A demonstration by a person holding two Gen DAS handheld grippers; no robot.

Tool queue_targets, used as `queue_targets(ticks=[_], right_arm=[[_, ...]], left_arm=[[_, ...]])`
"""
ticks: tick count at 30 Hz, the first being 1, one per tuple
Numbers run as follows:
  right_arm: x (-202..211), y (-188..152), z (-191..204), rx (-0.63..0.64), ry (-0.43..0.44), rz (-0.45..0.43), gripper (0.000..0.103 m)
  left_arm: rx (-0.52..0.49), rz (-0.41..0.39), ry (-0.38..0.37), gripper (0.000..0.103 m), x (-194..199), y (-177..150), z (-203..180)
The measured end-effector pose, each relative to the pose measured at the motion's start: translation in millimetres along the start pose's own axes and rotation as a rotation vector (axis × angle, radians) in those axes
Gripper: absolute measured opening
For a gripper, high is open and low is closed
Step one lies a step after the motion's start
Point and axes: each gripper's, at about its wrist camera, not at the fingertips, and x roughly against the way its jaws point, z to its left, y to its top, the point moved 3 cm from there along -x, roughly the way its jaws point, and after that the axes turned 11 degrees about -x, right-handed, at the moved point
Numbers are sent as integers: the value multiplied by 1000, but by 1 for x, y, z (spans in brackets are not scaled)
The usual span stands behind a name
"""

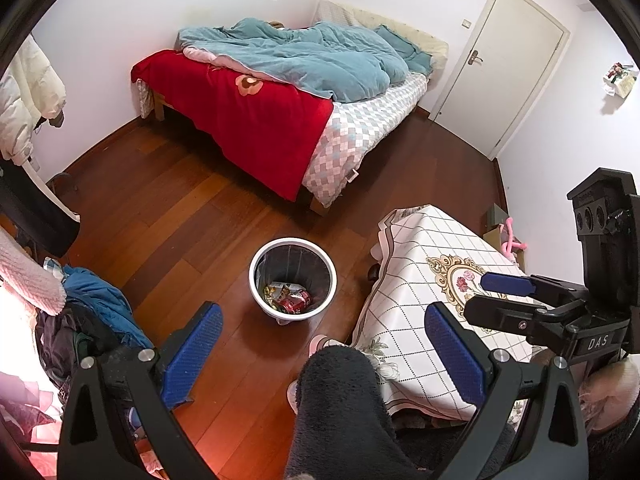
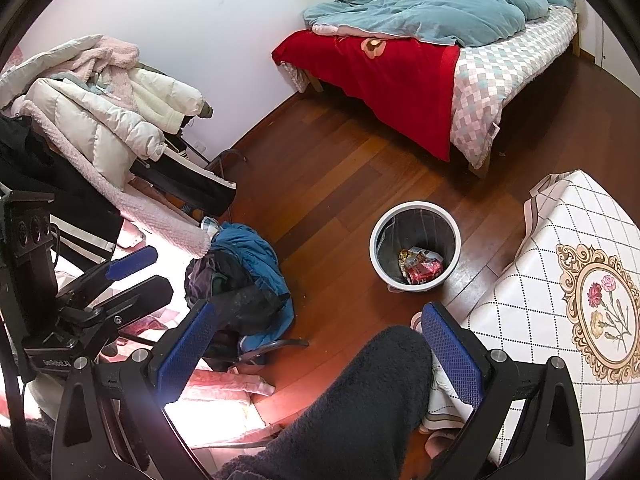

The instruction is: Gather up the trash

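Observation:
A white trash bin with a dark liner stands on the wooden floor; it also shows in the right wrist view. Inside lie a red can and crumpled wrappers. My left gripper is open and empty, held above the floor in front of the bin. My right gripper is open and empty, also high above the floor near the bin. Each gripper shows in the other's view, the right and the left.
A table with a white checked cloth stands right of the bin. A bed lies beyond. A chair heaped with clothes and a coat rack stand at left. The person's dark-trousered leg is below. A closed door is at back right.

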Motion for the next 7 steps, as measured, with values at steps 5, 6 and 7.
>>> queue_targets(ticks=[5,6,7], right_arm=[[0,0,0,1,0,0,103],[0,0,0,0,0,1,103],[0,0,0,-1,0,0,103]], left_arm=[[5,-9,0,103,2,0,1],[7,-14,-3,103,4,-1,1],[7,-15,-4,103,4,-1,1]])
